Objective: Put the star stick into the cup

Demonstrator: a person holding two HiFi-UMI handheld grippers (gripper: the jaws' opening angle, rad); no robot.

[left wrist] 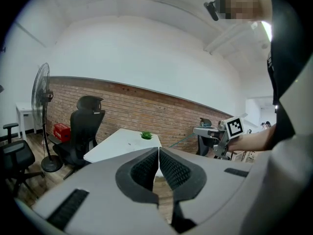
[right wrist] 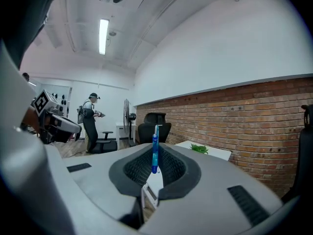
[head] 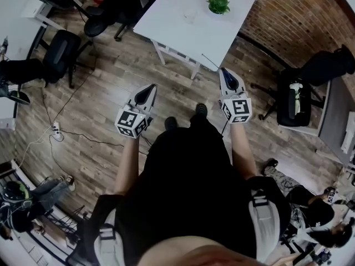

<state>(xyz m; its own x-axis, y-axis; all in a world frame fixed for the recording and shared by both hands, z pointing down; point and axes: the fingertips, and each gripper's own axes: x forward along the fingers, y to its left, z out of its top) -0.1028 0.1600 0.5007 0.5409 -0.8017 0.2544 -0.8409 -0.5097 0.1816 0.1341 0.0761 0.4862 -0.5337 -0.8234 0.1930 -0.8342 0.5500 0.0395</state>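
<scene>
My right gripper (head: 225, 72) (right wrist: 155, 156) is shut on a thin blue star stick (right wrist: 155, 151). The stick stands upright between the pads, and its slim shaft (head: 209, 61) pokes out toward the table. A small clear cup (head: 190, 16) stands on the white table (head: 183, 32), well ahead of both grippers. My left gripper (head: 150, 88) (left wrist: 158, 152) is shut with nothing between its pads. Both grippers hang in the air over the wooden floor, short of the table's near edge.
A green potted plant (head: 218, 4) (left wrist: 146, 135) sits on the table near the cup. Black office chairs (head: 61, 54) (head: 302, 93) stand left and right, with a fan (left wrist: 40, 102) at the left. Cables and a power strip (head: 55, 129) lie on the floor. A person (right wrist: 90, 121) stands further off.
</scene>
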